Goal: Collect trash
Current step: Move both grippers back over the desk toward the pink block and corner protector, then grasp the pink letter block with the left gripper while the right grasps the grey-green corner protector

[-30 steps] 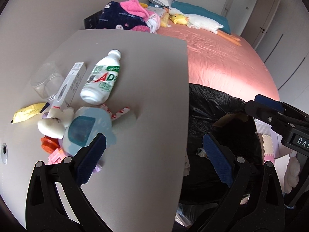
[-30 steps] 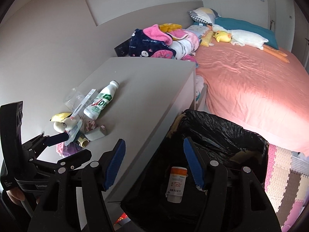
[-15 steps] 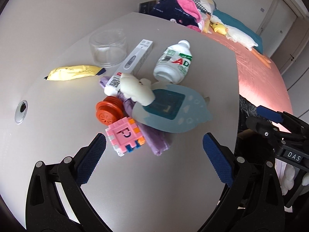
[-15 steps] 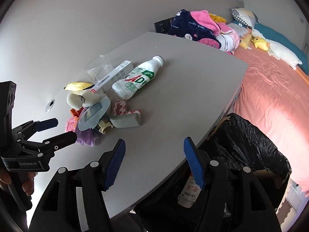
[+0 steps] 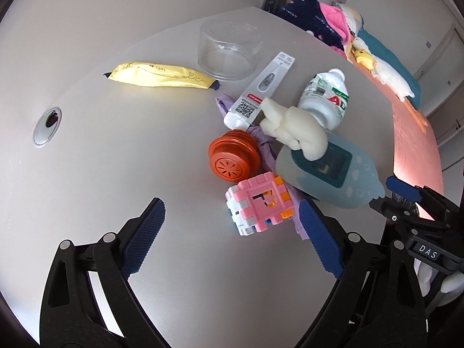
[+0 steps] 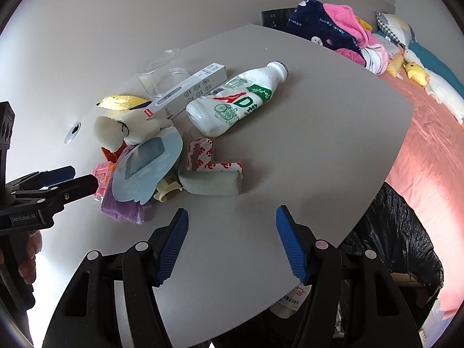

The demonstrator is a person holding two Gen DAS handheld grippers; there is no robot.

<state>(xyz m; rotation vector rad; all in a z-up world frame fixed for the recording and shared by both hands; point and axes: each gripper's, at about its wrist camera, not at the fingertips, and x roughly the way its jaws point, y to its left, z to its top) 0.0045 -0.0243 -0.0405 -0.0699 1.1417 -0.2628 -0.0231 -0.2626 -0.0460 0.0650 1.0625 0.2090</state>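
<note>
— Where did the left gripper (image 5: 232, 229) stand?

— Over the grey table (image 5: 121, 150), jaws wide and closing, nothing pressed between the pads. The pink block cube (image 5: 259, 203) sat just ahead of them, near the right pad, not gripped.

— And the right gripper (image 6: 232, 245)?

— Parted about halfway above bare table, empty. Ahead of it lay a grey foam corner piece (image 6: 211, 181) with red-printed backing.

— The trash itself?

— Heaped on the table: a white drink bottle (image 6: 235, 103) on its side, a long white box (image 5: 261, 90) beside it, a yellow wrapper (image 5: 159, 75), a clear plastic tub (image 5: 229, 49), an orange lid (image 5: 235, 159), a cream plush toy (image 5: 293, 127) resting on a pale blue device (image 5: 330, 177), and a purple bag (image 6: 123, 203) underneath.

— The bin?

— A black bag (image 6: 397, 232) hung at the table's edge, to the right gripper's right. A labelled container (image 6: 291, 301) seemed to lie in it, mostly hidden behind the pad.
</note>
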